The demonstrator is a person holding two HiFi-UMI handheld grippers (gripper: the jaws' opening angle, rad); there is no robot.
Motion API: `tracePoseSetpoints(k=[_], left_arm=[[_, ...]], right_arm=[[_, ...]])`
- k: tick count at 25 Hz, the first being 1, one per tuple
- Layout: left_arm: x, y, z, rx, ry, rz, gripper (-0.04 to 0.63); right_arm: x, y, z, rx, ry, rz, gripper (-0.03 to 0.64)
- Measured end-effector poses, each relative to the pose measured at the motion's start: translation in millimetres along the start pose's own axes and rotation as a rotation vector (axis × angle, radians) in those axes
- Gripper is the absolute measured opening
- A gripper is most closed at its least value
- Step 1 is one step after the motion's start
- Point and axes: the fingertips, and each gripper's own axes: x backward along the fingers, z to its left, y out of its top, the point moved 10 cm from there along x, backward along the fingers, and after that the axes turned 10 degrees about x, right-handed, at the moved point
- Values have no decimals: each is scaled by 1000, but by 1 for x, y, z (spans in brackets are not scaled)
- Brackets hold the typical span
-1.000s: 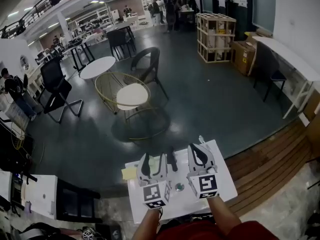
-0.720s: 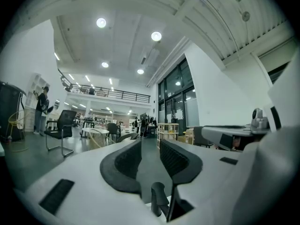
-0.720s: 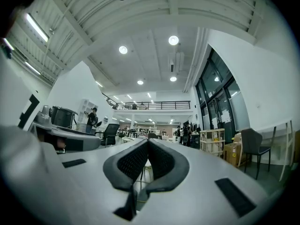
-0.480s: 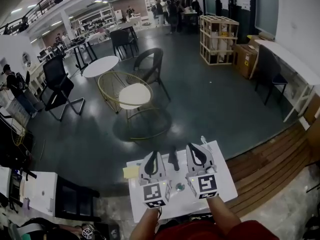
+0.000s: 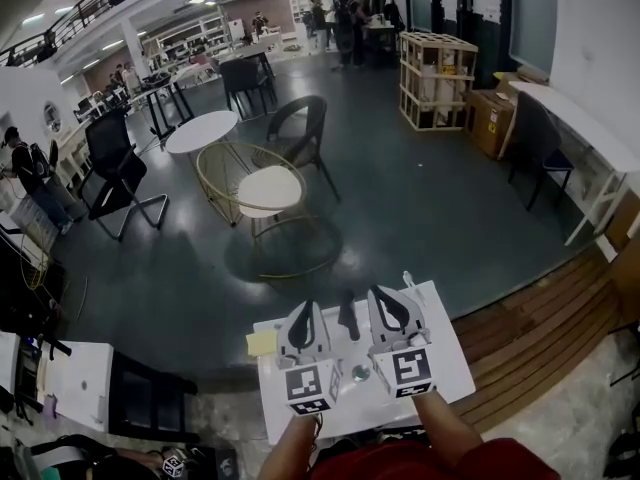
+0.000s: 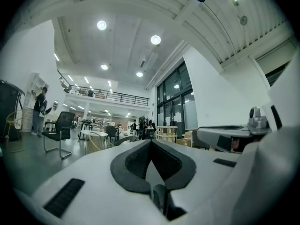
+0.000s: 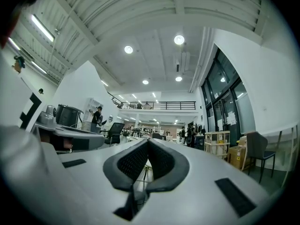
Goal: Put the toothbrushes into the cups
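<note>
Two smooth grey tools, left gripper (image 5: 307, 310) and right gripper (image 5: 382, 294), sit side by side over a white rectangular tabletop (image 5: 450, 363), both clenched empty, textured black pads (image 7: 131, 161) meeting at the tips. Between them a slim dark thing (image 5: 347, 318), perhaps a toothbrush, points away from the person. A yellow note (image 5: 260, 344) lies left, with chairs (image 5: 300, 128) beyond.

White table (image 5: 452, 350): yellow note (image 5: 260, 343) at left corner, dark object (image 5: 347, 320), small round item (image 5: 360, 372).
</note>
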Motion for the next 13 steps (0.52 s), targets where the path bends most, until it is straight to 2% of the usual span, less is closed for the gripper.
tracePoseSetpoints(k=[13], left_arm=[[-4, -5, 7, 3, 15, -3, 29]], right_arm=[[-7, -9, 7, 8, 16, 23, 28]])
